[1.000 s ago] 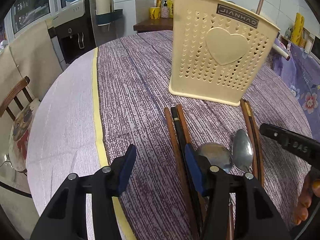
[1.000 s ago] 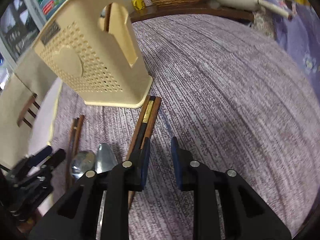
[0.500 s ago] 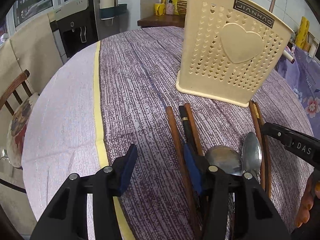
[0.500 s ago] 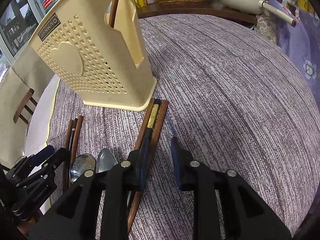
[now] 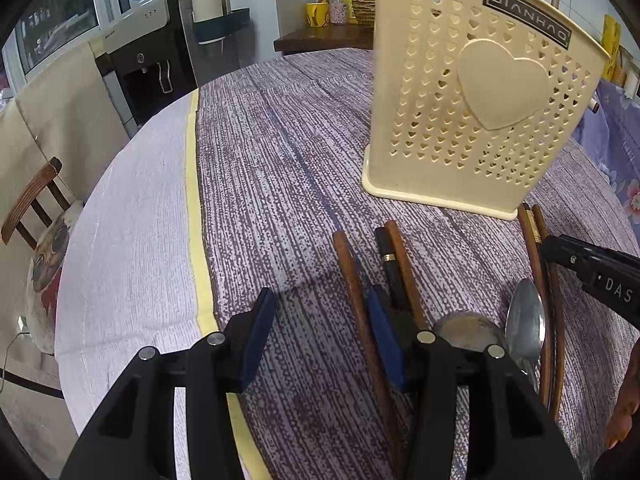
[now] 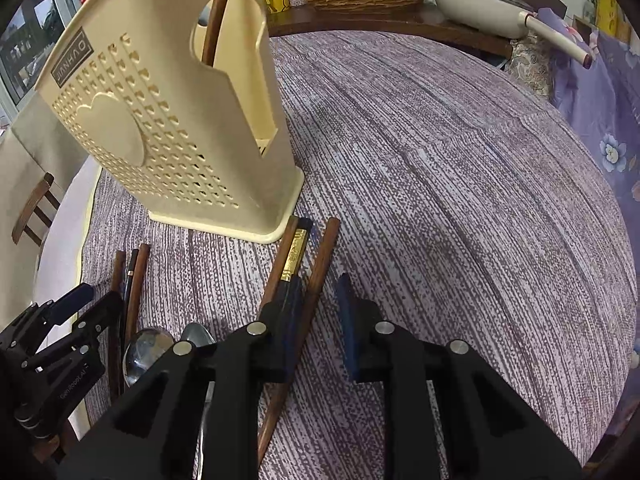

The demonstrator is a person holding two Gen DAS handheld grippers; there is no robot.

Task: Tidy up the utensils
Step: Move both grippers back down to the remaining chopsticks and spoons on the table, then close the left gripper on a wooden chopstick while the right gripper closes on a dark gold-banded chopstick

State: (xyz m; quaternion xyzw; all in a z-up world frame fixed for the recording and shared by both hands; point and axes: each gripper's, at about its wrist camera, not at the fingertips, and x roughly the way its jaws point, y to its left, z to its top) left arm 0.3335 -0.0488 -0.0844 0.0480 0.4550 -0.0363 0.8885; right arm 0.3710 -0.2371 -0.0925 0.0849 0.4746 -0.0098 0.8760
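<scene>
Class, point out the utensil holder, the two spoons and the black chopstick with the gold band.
Utensil holder (image 5: 504,84): left wrist view, heart.
Spoons (image 5: 525,318): left wrist view, right spoon's bowl.
Black chopstick (image 6: 294,258): right wrist view, gold band.

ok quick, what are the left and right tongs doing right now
left tongs: open, holding nothing, one brown chopstick between the jaws
right tongs: closing, a brown chopstick between the jaws, not pressed yet

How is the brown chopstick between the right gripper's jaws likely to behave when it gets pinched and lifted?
The brown chopstick looks like stiff wood, so it should not bend. It is long and thin, so a grip off its middle may let it pivot. It lies flat on the tablecloth, so the closing right gripper may nudge it sideways first.
</scene>
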